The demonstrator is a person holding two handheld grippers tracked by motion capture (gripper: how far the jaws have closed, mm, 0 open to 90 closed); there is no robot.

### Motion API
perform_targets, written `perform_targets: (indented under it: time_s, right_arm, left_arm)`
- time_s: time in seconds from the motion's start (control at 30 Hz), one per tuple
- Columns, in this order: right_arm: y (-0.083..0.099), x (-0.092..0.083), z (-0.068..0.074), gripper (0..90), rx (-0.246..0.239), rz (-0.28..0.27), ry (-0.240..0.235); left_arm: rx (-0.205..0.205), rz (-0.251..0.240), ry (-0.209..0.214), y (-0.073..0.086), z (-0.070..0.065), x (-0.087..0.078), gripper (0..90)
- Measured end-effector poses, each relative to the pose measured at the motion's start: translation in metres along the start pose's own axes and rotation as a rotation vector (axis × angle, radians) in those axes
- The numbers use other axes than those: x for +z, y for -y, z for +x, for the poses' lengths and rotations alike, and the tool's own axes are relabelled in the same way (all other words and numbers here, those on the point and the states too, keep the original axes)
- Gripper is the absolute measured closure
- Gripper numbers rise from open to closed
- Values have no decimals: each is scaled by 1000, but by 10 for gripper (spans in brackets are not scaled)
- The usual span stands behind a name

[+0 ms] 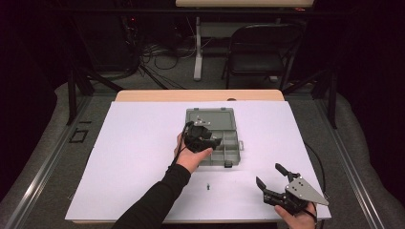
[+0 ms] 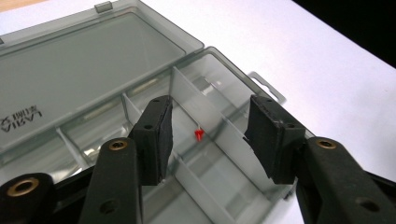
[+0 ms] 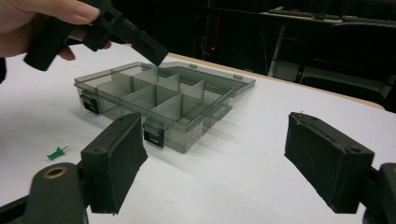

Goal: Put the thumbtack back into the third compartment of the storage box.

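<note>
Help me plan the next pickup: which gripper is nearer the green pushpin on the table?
Left, though not by much. The left gripper hovers over the organizer box, beyond the green pushpin; the right gripper rests off to the pushpin's right.

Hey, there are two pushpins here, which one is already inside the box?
The red pushpin: it lies in a compartment of the open grey box, under the left claw. The green pushpin lies outside on the white table sheet, in front of the box.
</note>
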State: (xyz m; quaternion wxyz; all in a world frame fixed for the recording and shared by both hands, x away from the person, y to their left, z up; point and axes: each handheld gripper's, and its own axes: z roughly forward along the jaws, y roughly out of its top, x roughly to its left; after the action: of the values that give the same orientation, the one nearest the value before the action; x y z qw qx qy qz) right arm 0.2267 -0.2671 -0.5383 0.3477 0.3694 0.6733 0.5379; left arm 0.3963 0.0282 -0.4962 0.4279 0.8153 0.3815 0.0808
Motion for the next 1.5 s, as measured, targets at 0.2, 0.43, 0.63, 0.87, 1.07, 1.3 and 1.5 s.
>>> perform_targets:
  time_s: [0.2, 0.43, 0.63, 0.87, 1.07, 1.3, 1.5]
  right_arm:
    - [0, 1, 0, 190, 2, 3, 0]
    - [0, 0, 0, 190, 0, 3, 3]
    - [0, 1, 1, 190, -4, 4, 0]
    - [0, 0, 0, 190, 3, 3, 3]
    - [0, 0, 1, 190, -2, 2, 2]
    - [0, 0, 0, 190, -2, 2, 6]
    - [-1, 0, 0, 190, -3, -1, 5]
  left_arm:
    - [8, -41, 8, 16, -3, -18, 470]
    - [9, -75, 21, 35, -8, -37, 450]
    - [16, -93, 52, 50, -15, -50, 491]
    - [0, -92, 79, 74, -22, -56, 569]
    - [-14, -74, 75, 91, -28, -56, 631]
    - [-32, -66, 69, 106, -33, -54, 677]
    - [-46, -46, 73, 117, -37, -50, 726]
